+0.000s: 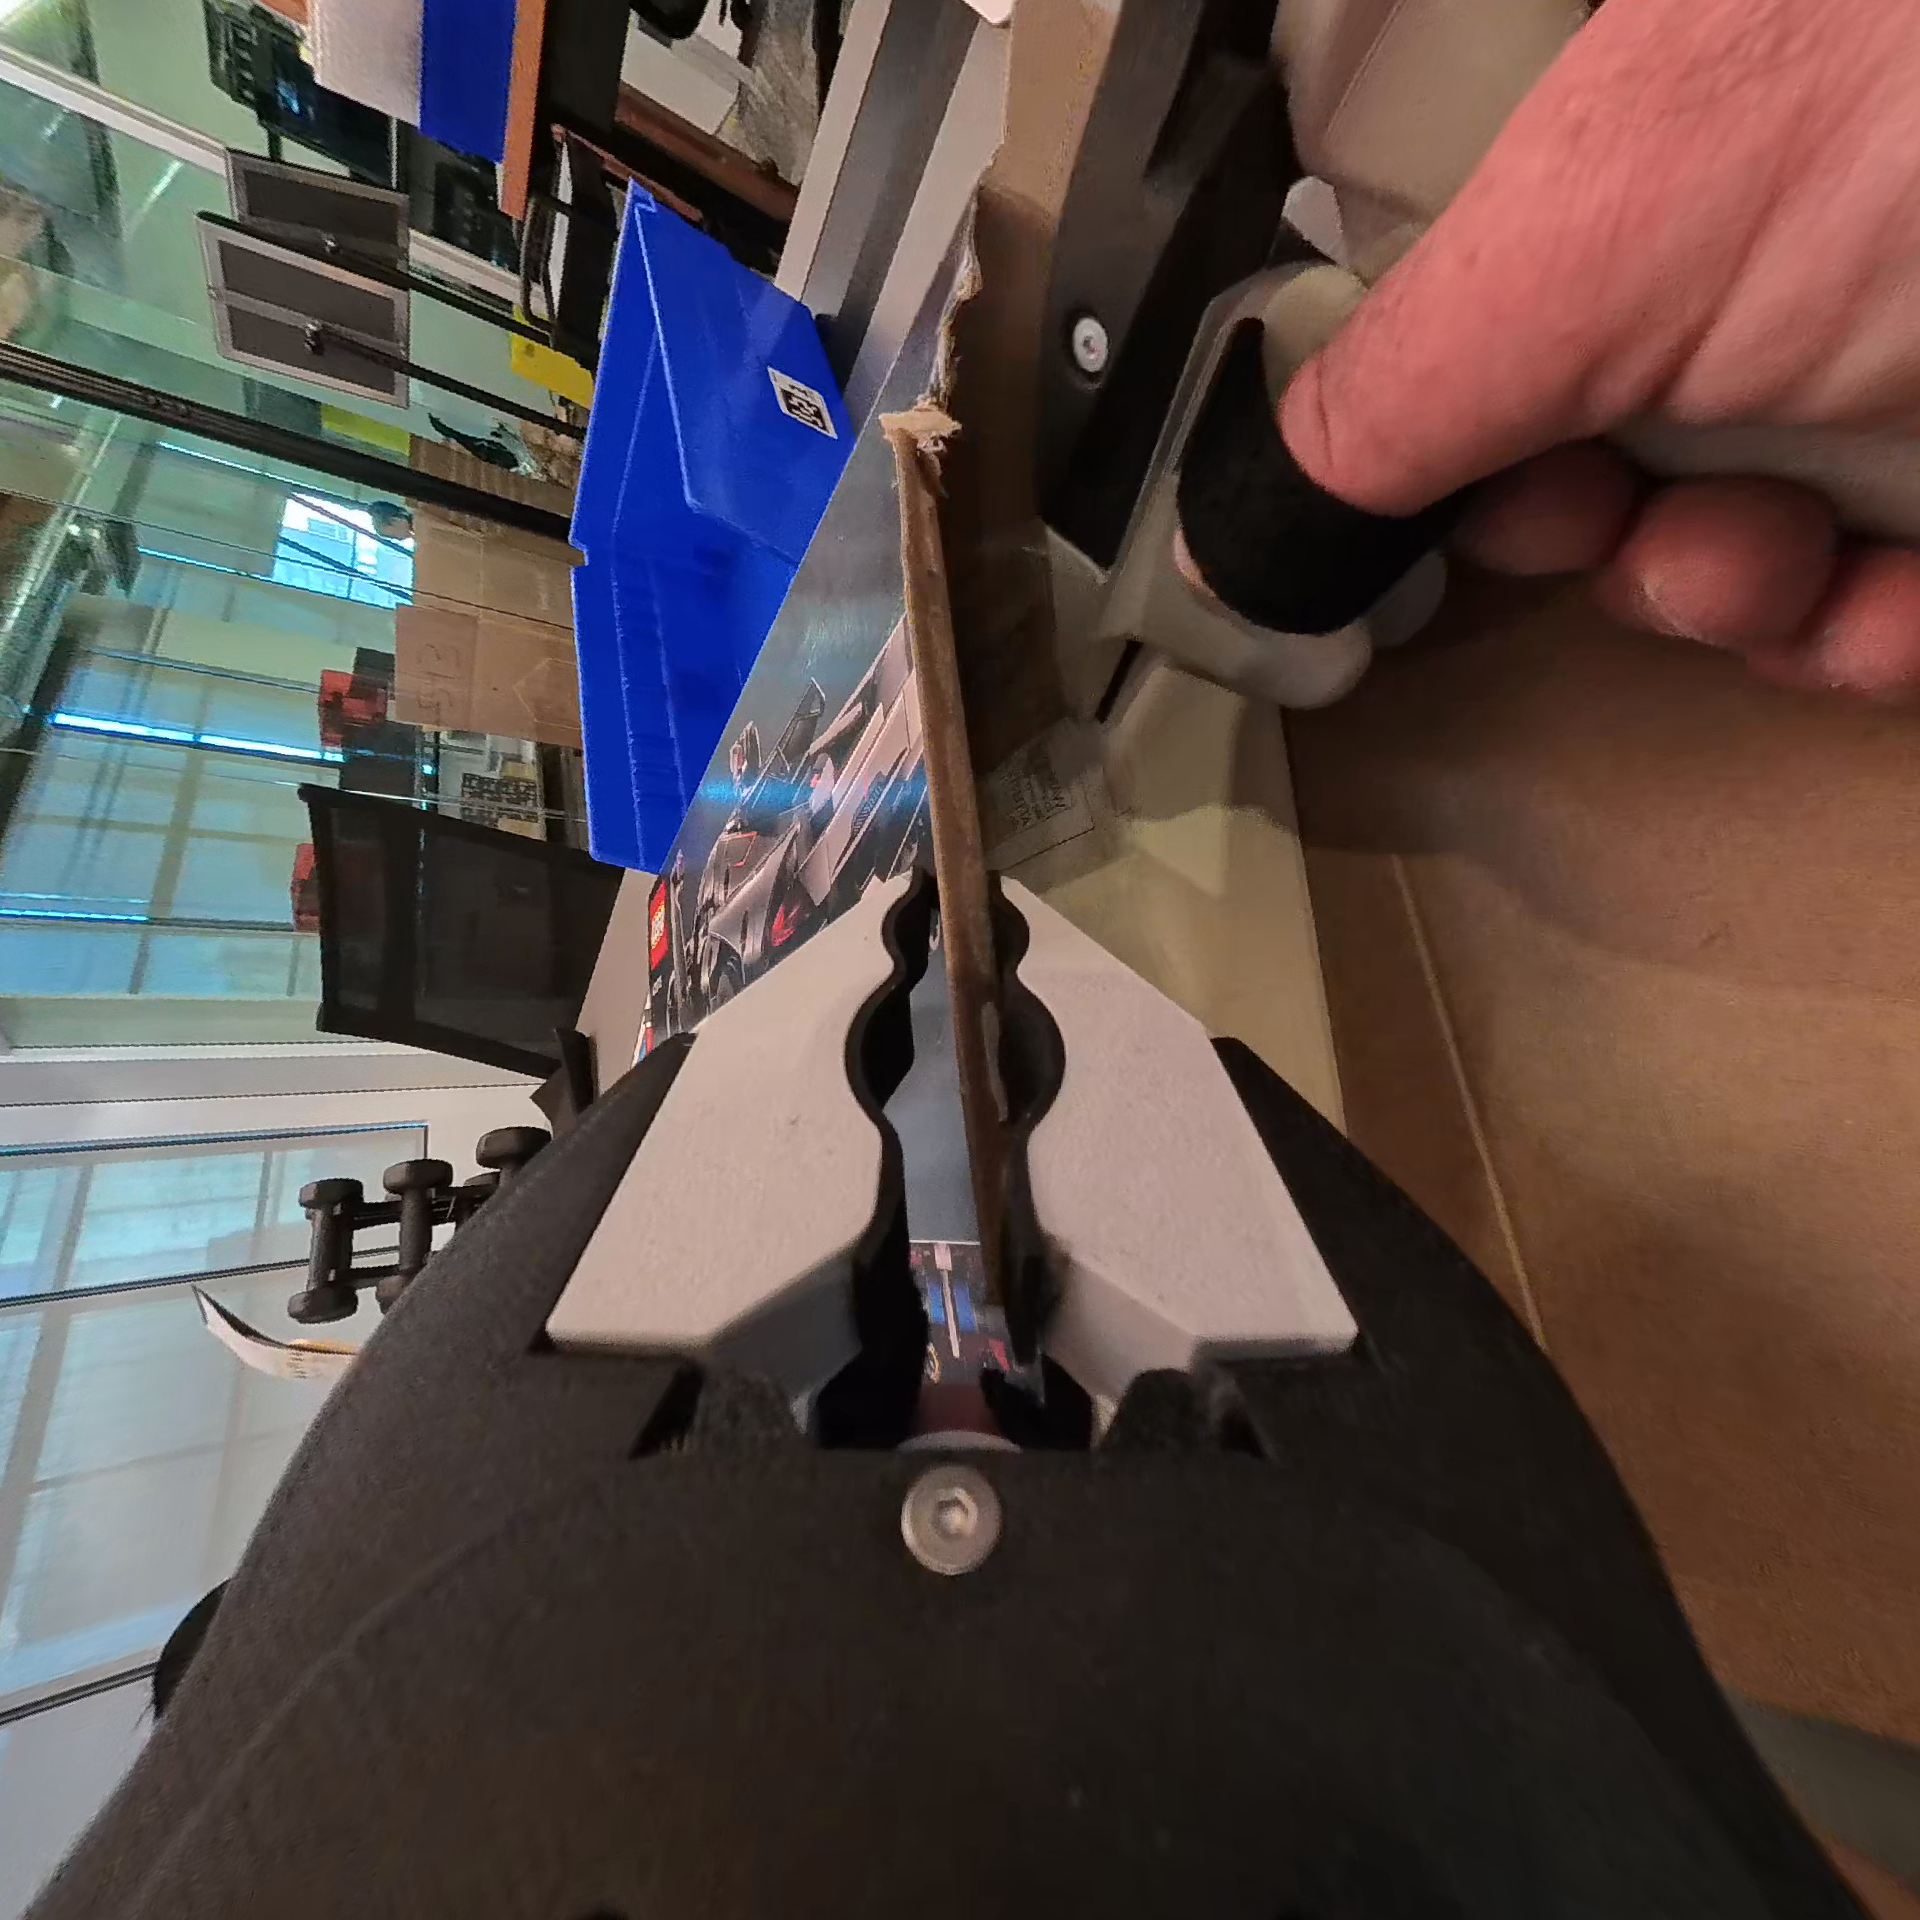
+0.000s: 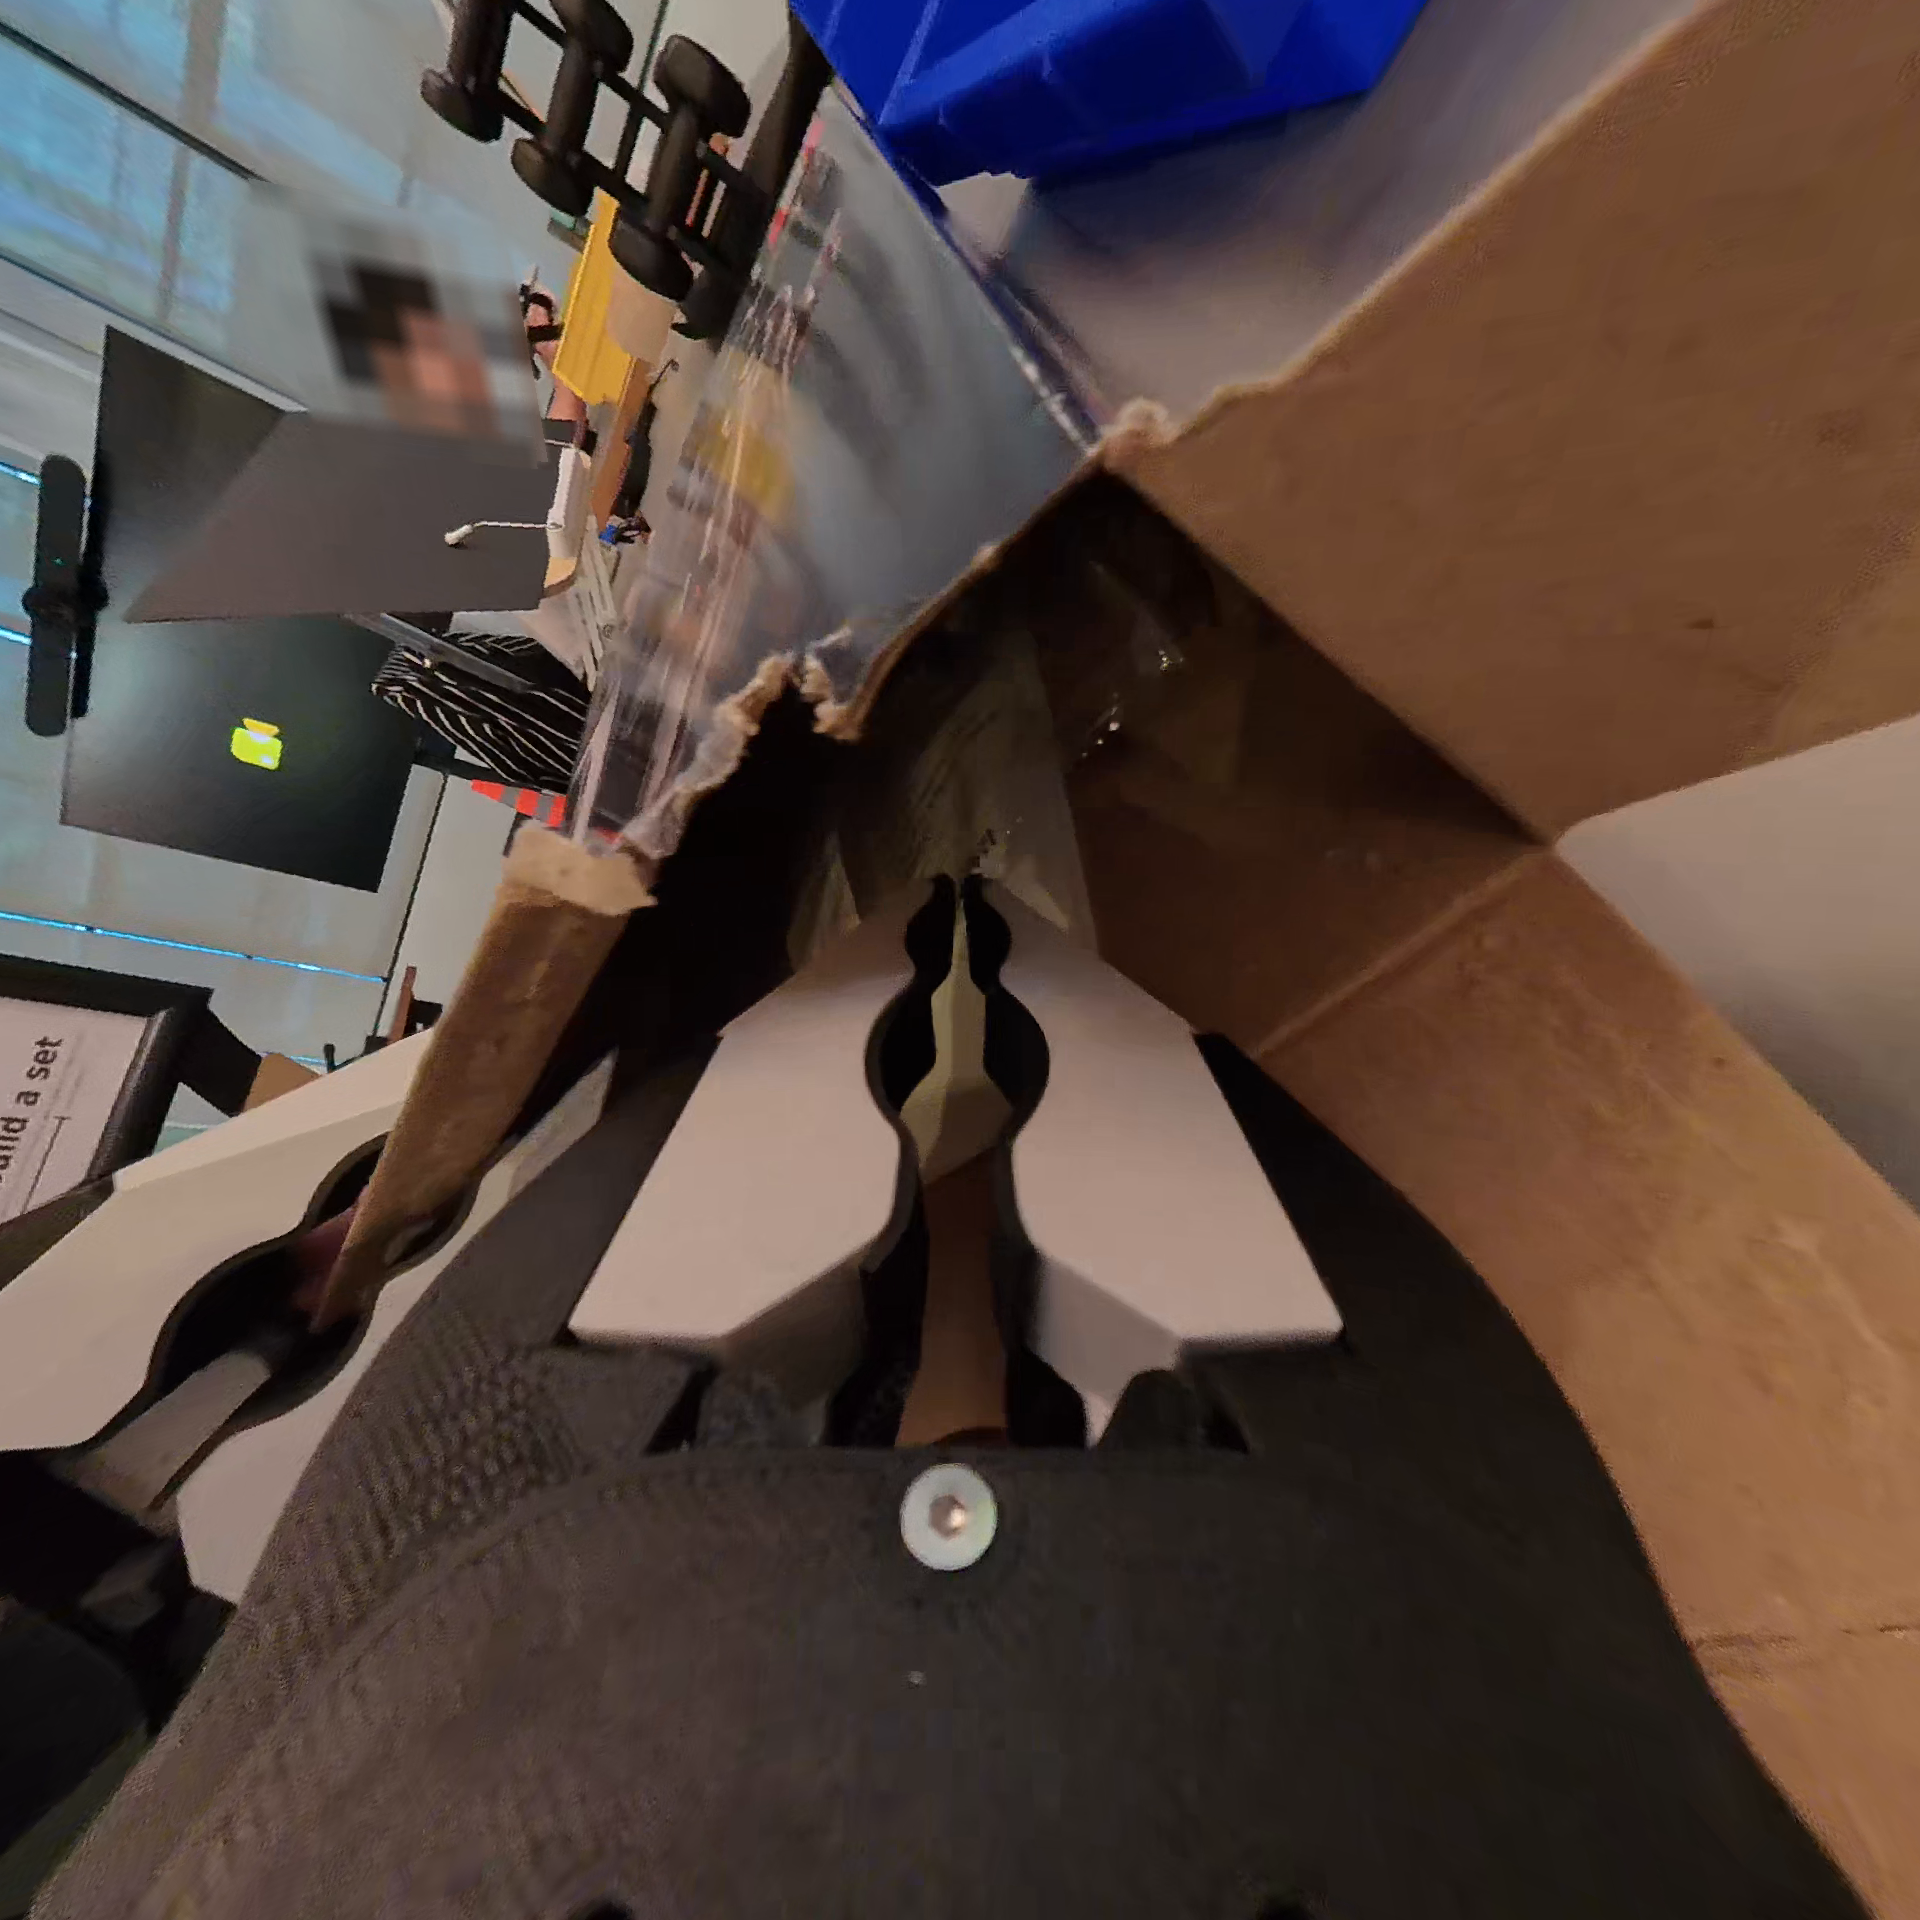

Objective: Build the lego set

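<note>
The Lego box [image 1: 810, 748], with a printed car on its glossy face, lies with its torn end open. My left gripper [image 1: 961, 894] is shut on the edge of the box's cardboard wall [image 1: 940, 675]. A hand [image 1: 1662, 312] holds the right gripper's body [image 1: 1247, 582] at the box's opening. In the right wrist view my right gripper [image 2: 958, 894] reaches into the brown box interior [image 2: 1195, 727] and is shut on a pale bag [image 2: 961, 1049]. The left gripper [image 2: 353, 1226] shows at lower left, clamped on the torn flap [image 2: 488, 1039].
A blue bin [image 1: 707, 468] stands just behind the box; it also shows in the right wrist view [image 2: 1091, 73]. A rack of black dumbbells [image 2: 613, 135] and a dark monitor [image 2: 239, 748] are farther off. The box rests on a wooden tabletop [image 1: 1714, 1143]. The left gripper's tips are roughly 7 cm from the right gripper's.
</note>
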Motion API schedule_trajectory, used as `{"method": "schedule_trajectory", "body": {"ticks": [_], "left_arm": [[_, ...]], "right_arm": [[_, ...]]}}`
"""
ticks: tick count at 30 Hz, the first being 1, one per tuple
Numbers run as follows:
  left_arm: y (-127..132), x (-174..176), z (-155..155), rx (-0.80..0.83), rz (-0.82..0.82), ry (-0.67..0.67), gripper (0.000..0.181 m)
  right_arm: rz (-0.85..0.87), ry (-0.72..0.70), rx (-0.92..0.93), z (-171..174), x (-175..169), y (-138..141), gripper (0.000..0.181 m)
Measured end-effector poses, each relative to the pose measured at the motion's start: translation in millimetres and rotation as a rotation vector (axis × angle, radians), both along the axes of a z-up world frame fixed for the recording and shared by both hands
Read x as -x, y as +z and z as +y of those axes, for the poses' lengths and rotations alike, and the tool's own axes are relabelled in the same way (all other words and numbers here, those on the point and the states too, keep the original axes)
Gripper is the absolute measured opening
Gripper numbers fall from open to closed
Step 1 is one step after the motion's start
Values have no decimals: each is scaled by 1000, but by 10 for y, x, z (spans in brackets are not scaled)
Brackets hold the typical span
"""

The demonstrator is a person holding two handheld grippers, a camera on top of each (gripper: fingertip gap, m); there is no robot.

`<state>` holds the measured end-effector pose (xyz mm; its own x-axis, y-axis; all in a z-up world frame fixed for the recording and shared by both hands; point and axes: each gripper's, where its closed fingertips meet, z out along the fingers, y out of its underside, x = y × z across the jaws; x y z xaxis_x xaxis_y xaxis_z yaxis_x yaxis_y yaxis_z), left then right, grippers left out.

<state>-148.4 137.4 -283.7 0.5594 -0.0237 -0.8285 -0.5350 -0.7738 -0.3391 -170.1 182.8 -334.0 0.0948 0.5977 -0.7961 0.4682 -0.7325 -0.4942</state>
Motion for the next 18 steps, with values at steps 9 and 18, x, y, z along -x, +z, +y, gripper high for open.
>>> {"method": "schedule_trajectory", "body": {"ticks": [9, 18], "left_arm": [[-92, -37, 28, 20, 22, -4, 4], [-56, 11, 38, 23, 14, 9, 4]], "right_arm": [[-29, -11, 63, -22, 133, -109, 28], [-23, 44, 68, -66, 305, -109, 0]]}}
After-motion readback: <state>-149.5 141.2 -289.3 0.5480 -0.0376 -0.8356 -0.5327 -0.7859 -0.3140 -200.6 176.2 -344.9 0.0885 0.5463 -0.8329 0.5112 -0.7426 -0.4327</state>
